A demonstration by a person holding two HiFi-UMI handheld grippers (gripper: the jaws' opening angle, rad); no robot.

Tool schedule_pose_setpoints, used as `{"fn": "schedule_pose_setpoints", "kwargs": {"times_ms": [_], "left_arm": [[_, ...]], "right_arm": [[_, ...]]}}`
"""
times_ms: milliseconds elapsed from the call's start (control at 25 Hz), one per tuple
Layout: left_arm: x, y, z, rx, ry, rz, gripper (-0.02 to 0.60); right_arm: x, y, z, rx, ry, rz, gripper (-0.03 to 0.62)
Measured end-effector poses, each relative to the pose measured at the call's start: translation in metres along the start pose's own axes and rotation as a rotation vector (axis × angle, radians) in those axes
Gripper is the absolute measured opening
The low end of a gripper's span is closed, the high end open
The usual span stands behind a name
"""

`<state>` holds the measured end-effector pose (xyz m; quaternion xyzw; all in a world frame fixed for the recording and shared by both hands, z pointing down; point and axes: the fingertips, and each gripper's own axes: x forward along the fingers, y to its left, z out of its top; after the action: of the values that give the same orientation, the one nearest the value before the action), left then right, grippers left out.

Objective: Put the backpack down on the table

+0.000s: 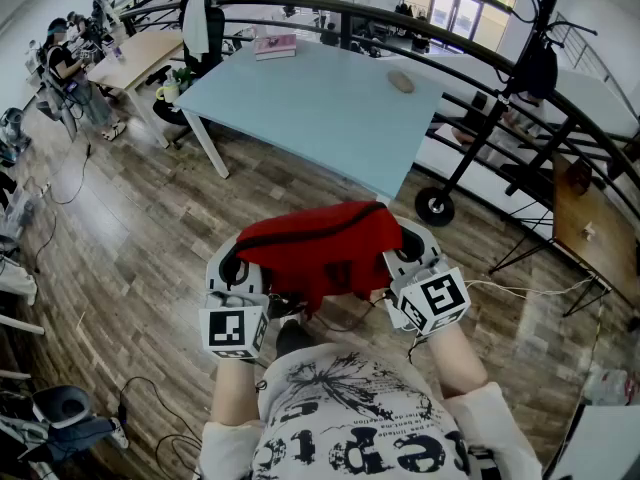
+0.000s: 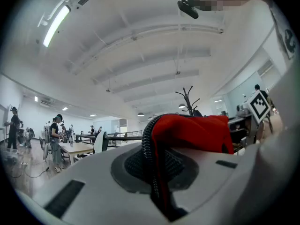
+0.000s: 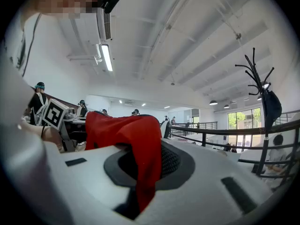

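Observation:
A red backpack [image 1: 318, 250] hangs in the air between my two grippers, in front of the person's chest and over the wooden floor. My left gripper [image 1: 238, 268] is shut on the bag's left edge, where red cloth and a black zip [image 2: 154, 153] are pinched between the jaws. On the other side my right gripper [image 1: 405, 253] is shut on the right edge, with red fabric [image 3: 143, 158] squeezed in its jaws. The pale blue table [image 1: 320, 103] stands ahead, some way beyond the bag.
On the table lie a pink book [image 1: 275, 45] at the far left and a small brown object [image 1: 401, 81] at the far right. A black coat stand [image 1: 520, 78] and curved railing [image 1: 500, 88] are to the right. Another desk, a chair and people are at the far left [image 1: 70, 68].

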<state>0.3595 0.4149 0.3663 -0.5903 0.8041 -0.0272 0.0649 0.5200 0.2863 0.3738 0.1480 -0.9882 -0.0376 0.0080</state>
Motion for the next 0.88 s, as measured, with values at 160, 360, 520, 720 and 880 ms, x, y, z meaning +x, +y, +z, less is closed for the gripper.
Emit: {"fn": "schedule_pose_setpoints", "kwargs": {"times_ms": [160, 360, 520, 720, 880], "left_arm": [[0.008, 0.006, 0.003, -0.001, -0.002, 0.002, 0.023], [0.008, 0.015, 0.000, -0.002, 0.007, 0.005, 0.023], [0.008, 0.024, -0.006, -0.017, 0.023, 0.015, 0.023], [0.015, 0.045, -0.024, -0.046, 0.045, 0.026, 0.023], [0.039, 0.077, -0.033, -0.041, 0.057, 0.022, 0.023]], "right_arm": [[0.009, -0.003, 0.003, -0.011, 0.005, -0.006, 0.033], [0.018, 0.002, 0.002, -0.011, 0.018, -0.002, 0.034], [0.027, 0.008, -0.005, -0.003, 0.029, 0.004, 0.034], [0.051, 0.015, -0.013, -0.007, 0.042, 0.022, 0.034], [0.098, 0.016, -0.018, -0.004, 0.056, 0.028, 0.034]]}}
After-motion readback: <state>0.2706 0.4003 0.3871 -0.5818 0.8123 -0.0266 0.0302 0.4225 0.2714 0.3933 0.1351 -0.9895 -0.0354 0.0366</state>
